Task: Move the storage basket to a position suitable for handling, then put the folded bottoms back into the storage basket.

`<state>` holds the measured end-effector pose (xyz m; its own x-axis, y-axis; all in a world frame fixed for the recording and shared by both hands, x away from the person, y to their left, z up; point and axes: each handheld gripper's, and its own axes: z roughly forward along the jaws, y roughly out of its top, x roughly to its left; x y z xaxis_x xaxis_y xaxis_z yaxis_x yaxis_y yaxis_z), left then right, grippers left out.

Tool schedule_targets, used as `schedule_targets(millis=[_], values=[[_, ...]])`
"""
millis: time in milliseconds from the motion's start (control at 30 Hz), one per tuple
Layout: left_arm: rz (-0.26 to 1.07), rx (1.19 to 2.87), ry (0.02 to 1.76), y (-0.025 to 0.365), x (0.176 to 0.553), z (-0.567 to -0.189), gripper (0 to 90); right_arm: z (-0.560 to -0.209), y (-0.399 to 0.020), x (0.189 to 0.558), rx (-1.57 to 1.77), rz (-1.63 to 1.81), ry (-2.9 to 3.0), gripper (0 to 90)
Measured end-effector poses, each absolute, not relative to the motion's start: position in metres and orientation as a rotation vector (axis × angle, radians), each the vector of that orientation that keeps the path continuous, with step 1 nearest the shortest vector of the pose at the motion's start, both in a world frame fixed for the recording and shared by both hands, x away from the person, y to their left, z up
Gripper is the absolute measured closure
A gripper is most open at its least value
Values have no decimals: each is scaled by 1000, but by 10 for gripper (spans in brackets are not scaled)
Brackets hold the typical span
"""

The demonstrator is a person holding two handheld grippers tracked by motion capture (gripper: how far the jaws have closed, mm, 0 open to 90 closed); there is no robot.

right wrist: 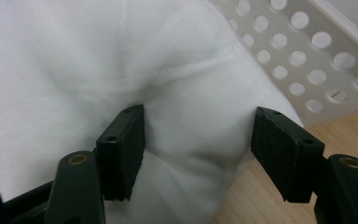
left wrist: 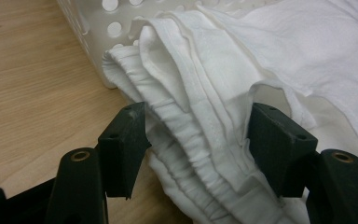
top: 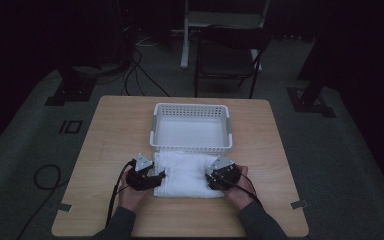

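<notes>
So there's a folded white towel (top: 186, 174) lying on the wooden table (top: 110, 130), its far edge right up against the near wall of the white perforated basket (top: 191, 126) — the basket sits just behind it.

Left gripper (top: 152, 180) is at the towel's left end. In the left gripper view the stacked, hemmed folds run between its two black jaws, and both pads look pressed into the bundle, so it's pinching the layers there. The basket wall is just past the folds in that view.

Right gripper (top: 211, 176) is at the towel's right end. In the right gripper view one pad digs into the fabric and makes a dent, while the other stands off the towel's edge with bare table showing beside it — so the jaws are spread around the bulge, not clamped.
</notes>
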<state>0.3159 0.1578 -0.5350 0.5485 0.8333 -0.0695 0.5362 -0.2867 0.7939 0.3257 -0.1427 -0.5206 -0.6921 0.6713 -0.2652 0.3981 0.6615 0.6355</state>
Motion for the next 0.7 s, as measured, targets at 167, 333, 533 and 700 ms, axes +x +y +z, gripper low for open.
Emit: schedule_targets(millis=[167, 333, 533, 700], values=[[453, 1968, 1111, 158, 320, -535, 372, -519, -144, 331, 853, 764, 2419, 322], [451, 1956, 1131, 158, 321, -535, 372, -520, -146, 332, 857, 778, 2416, 310], [444, 1907, 1156, 160, 318, -526, 330, -520, -152, 335, 924, 833, 2423, 286], [422, 1813, 1129, 161, 311, -509, 228, -520, -155, 336, 954, 859, 2423, 281]])
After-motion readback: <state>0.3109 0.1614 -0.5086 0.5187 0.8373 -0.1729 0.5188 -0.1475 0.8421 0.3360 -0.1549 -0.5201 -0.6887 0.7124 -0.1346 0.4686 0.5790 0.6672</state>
